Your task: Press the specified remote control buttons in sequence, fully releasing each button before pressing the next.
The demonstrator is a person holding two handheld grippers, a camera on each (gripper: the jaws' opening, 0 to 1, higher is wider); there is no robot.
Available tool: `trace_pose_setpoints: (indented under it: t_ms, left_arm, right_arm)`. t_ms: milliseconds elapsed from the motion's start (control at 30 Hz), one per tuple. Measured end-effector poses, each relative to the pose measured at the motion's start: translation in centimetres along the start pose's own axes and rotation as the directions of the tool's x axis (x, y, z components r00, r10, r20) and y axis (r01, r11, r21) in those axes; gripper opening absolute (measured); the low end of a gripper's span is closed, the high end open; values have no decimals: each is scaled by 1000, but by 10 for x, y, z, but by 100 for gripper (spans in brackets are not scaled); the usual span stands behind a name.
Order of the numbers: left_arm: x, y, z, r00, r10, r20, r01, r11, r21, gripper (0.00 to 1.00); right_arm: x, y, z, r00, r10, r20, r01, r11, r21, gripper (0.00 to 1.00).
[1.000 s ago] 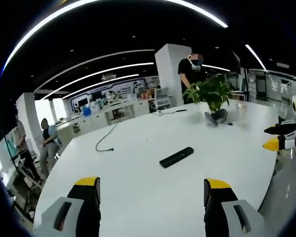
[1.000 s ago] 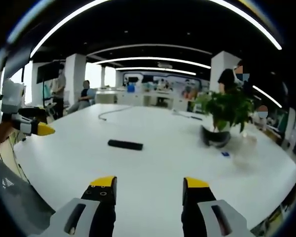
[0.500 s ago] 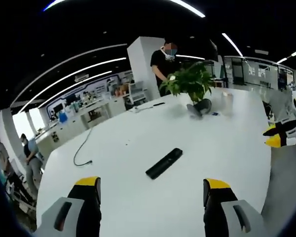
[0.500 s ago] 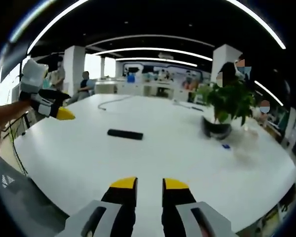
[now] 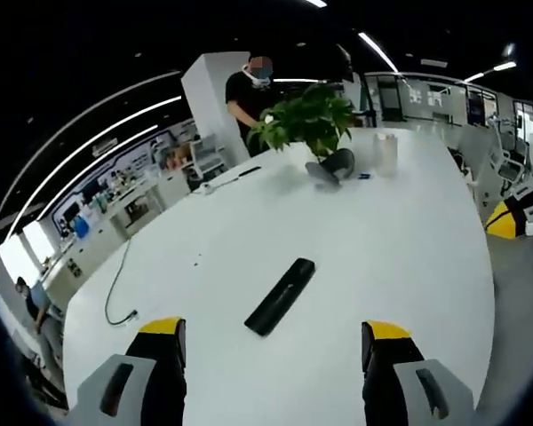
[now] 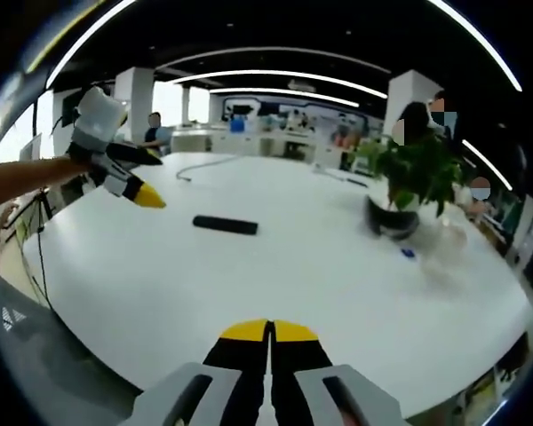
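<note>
Gaping left fingers [image 5: 275,333]; right fingers [image 6: 268,330] together.

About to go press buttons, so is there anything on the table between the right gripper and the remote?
Nothing visible. Bare white table lies between the shut right gripper and the black remote. The potted plant stands well off to one side.

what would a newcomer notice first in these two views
A black remote control lies alone on the big white table, ahead of the left gripper with its jaws wide apart. A leafy potted plant stands at the far end, and the right gripper has its yellow tips together.
</note>
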State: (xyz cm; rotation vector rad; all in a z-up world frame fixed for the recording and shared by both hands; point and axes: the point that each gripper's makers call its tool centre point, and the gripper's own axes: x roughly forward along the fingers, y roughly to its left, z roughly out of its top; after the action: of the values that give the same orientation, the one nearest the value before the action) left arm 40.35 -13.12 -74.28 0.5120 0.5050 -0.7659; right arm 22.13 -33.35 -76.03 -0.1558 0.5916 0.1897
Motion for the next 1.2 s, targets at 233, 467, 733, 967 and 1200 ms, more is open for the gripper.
trace_pose_setpoints:
  t_ms: [233, 467, 733, 967, 1200]
  left_arm:
    - [8, -5, -4, 993, -119, -8, 119, 993, -17, 84]
    - [28, 8, -2, 977, -213, 18, 212, 976, 49, 79]
    - [58, 19, -15, 965, -260, -41, 263, 958, 112, 69]
    - [75, 16, -37, 941, -323, -104, 329, 943, 49, 66]
    - [95, 20, -38, 950, -312, -33, 313, 949, 34, 49]
  right_arm:
    - [0, 0, -2, 1000, 1, -9, -1, 1000, 10, 0]
    - [2, 1, -6, 999, -10, -33, 9, 1000, -21, 0]
    - [2, 0, -12, 998, -15, -66, 14, 1000, -28, 0]
    - [1, -2, -13, 997, -27, -76, 25, 1000, -18, 0]
    - [2, -2, -16, 996, -31, -89, 30, 999, -16, 0]
